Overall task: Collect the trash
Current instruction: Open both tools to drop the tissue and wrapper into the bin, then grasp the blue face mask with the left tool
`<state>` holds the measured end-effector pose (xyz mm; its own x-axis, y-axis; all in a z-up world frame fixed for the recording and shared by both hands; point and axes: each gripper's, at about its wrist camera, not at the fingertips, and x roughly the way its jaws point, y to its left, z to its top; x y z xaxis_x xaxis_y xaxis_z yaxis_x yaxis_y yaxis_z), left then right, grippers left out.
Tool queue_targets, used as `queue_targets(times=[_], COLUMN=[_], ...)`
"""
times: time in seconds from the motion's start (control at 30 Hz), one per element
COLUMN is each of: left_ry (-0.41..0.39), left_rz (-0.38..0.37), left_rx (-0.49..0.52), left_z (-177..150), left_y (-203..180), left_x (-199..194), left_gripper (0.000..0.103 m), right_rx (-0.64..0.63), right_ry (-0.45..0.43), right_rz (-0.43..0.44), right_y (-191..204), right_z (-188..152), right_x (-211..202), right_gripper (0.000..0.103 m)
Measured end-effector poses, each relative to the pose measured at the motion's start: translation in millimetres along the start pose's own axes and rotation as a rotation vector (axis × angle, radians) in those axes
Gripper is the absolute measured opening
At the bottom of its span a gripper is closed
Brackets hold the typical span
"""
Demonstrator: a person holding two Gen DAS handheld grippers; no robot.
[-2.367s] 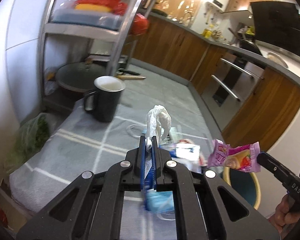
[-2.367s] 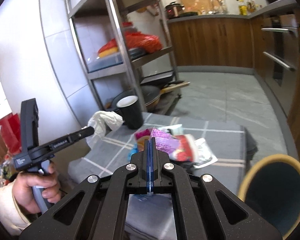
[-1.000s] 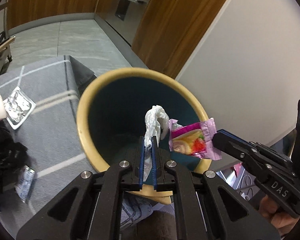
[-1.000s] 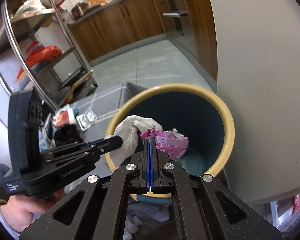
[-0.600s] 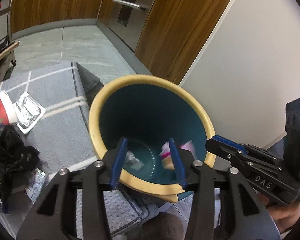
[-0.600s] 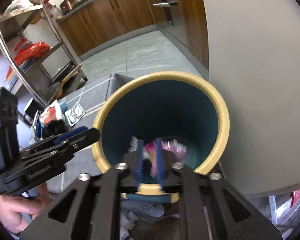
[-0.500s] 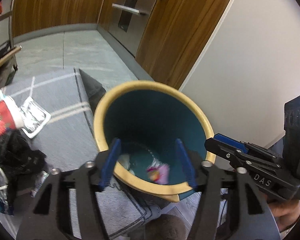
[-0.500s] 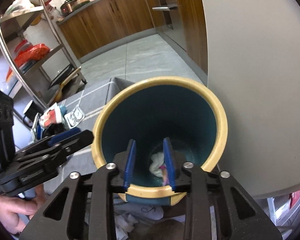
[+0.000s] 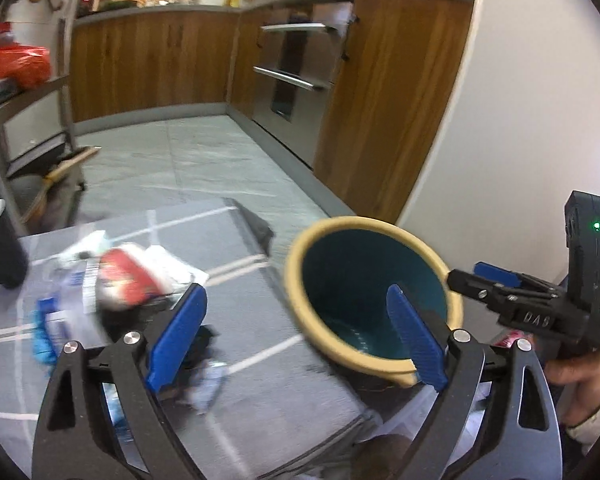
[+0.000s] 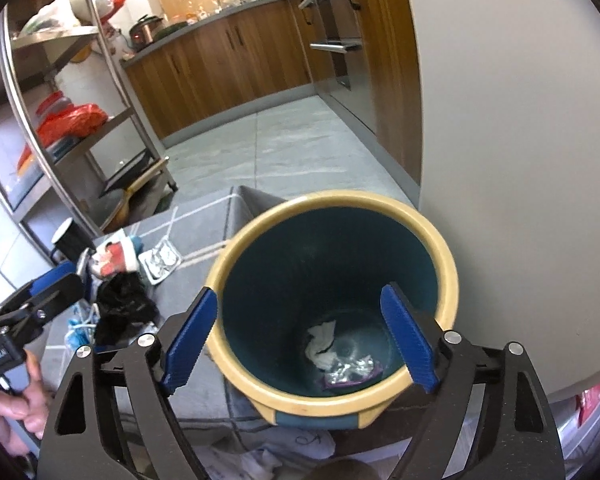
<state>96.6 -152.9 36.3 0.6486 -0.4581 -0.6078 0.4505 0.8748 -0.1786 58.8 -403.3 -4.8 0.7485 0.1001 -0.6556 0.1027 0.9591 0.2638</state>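
A second ago each claw was pinched on a piece of trash above the bin; now both pieces lie at its bottom and both claws have just been opening. The left claw (image 9: 296,330) stands with its blue ribbed pads wide apart and nothing between them, and it has swung away from the bin toward the grey mat. The right claw (image 10: 298,336) also gapes wide and empty, hanging over the round bin (image 10: 448,268), which has a cream-yellow rim and a smooth dark teal inside.

Two pieces rest on the bin floor: one crumpled white tissue (image 10: 320,344) and one pink wrapper (image 10: 352,372) lying foil side up, just beside each other.

The bin stands past the right edge of the bench (image 9: 236,240), which is draped in a grey cloth with white grid lines. On that cloth, toward its left side, lies a loose heap of leftover trash (image 10: 124,280): a red-and-white cup, a clear blister tray, a black crumpled mass and something blue; the left view is blurred, so an exact count is not possible. One black mug (image 10: 70,240) stands at the far left edge.
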Motion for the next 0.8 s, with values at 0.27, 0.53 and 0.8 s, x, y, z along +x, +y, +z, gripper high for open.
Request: queue_targets(times=[0.27,0.53,0.8], left_ry=[-0.023,0.038,0.12], left_rz=[0.125,0.214,0.19], left_rx=[-0.093,-0.2,-0.324], left_z=[-11.7,-32.7,-57.6], left_y=[65.3,125.7,162.3], left_x=[-46.0,-56.9,-35.7], left_gripper=[0.09,0.091,0.091], right_rx=[-0.036,-0.086,-0.152], right_ry=[-0.021,-0.008,0.018], right_rz=[0.05,0.109,0.159], right_y=[24.9,60.1,91.7], right_z=[4.0,7.0,1.1], right_x=[-4.8,-0.4,3.0], right_gripper=[0.089,0.089,0.089])
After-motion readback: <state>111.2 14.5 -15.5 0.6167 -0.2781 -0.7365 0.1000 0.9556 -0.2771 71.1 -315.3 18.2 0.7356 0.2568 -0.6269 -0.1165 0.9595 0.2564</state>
